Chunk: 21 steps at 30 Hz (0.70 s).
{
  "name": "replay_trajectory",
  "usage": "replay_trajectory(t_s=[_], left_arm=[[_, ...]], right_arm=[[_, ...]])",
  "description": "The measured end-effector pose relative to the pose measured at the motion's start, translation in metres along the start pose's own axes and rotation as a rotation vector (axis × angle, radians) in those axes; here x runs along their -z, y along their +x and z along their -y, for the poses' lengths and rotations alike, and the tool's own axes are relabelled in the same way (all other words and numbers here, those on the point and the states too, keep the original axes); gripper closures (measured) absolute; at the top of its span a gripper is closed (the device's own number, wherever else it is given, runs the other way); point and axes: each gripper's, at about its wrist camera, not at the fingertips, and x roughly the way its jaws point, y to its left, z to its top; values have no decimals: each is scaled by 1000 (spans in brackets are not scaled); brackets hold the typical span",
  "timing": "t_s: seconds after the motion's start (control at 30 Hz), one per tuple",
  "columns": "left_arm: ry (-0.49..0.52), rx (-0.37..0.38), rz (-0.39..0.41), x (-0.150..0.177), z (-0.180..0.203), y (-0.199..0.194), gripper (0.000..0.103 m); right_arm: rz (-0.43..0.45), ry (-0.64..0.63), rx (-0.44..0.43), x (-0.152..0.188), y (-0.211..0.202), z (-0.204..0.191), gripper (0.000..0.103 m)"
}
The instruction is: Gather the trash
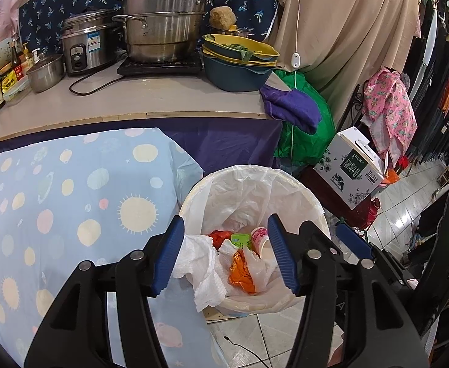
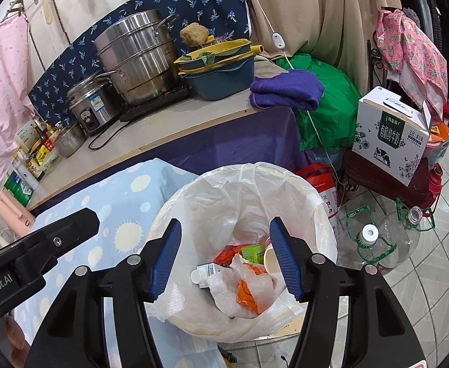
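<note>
Now both grippers hang over the trash bin (image 2: 325, 214), which is the landmark here. The left gripper (image 1: 226, 256) has its blue jaws apart with nothing pinched between them. The right gripper (image 2: 226, 256) is the same: jaws apart, nothing held. No earlier picture is given, so only this much can be told.

Inside the bin, in its white plastic liner (image 2: 239, 196), the trash is piled up. There is a crumpled white paper towel (image 1: 209, 279), an orange wrapper (image 1: 241, 273), a small green box (image 1: 241, 239), a pink paper cup (image 1: 259, 239) and a little white bottle (image 2: 204, 274). The paper towel droops over the near rim of the bin.

So a good part of the job looks done, because many bits are already in the bin. Beside the bin, toward the tiled floor (image 2: 423, 263), lie clear plastic bottles (image 2: 374, 245) with green handles. They may be trash too, but I cannot be sure. The blue spotted cloth (image 1: 55, 208) on the other side of the bin shows no trash on the part in view.
</note>
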Motion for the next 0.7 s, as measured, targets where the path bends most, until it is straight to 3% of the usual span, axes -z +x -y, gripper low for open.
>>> replay_trajectory(t_s=[0.1, 0.7], left_arm=[[-15, -9, 9, 0, -4, -2, 40], [-127, -116, -43, 21, -68, 7, 40]], right_arm=[[1, 0, 2, 0, -1, 1, 44], [-77, -25, -34, 28, 17, -15, 43]])
